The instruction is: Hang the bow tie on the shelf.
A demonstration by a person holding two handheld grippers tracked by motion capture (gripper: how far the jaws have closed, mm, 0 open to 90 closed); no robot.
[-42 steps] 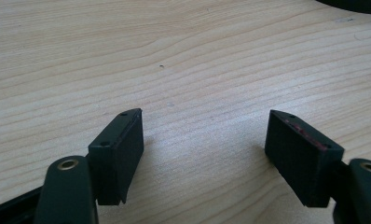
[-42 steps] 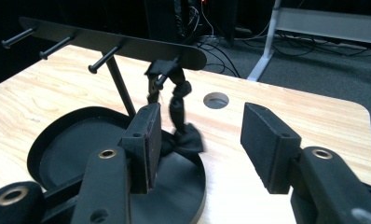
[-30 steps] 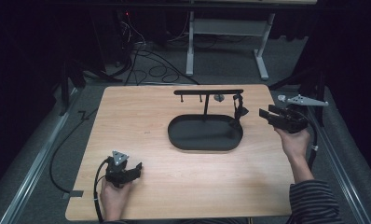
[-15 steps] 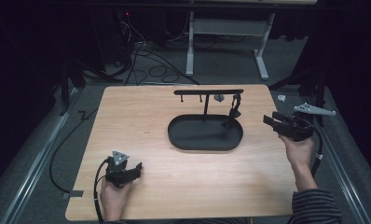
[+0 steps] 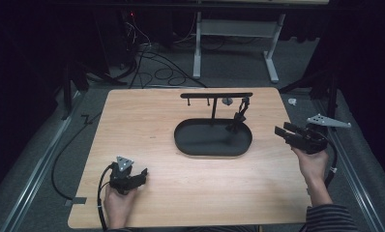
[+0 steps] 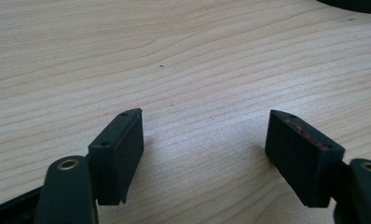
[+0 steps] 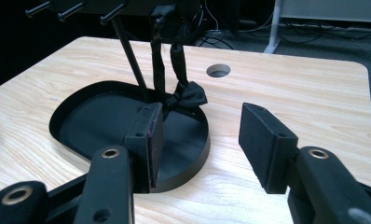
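A black oval tray [image 5: 190, 145] carries a T-shaped stand [image 5: 214, 95] with pegs on its bar. A black bow tie [image 5: 239, 116] hangs by its strap from the bar's right end, its knot [image 7: 186, 94] resting low over the tray [image 7: 95, 121]. My right gripper [image 5: 281, 131] is open at the table's right edge and points left at the tray; in its own view the right gripper [image 7: 200, 135] holds nothing. My left gripper [image 5: 138, 175] rests open near the front left corner. In the left gripper view its jaws [image 6: 204, 135] stand wide over bare wood.
The wooden table [image 5: 147, 121] has a small round cable hole [image 7: 218, 70] beyond the tray. Cables [image 5: 147, 58] and a desk frame [image 5: 234, 34] lie on the dark floor behind the table. Metal rails [image 5: 31, 169] run along the floor on both sides.
My right gripper has drawn back from the bow tie toward the person and the table's right edge. The bow tie has swung back under the bar. The left gripper has not moved.
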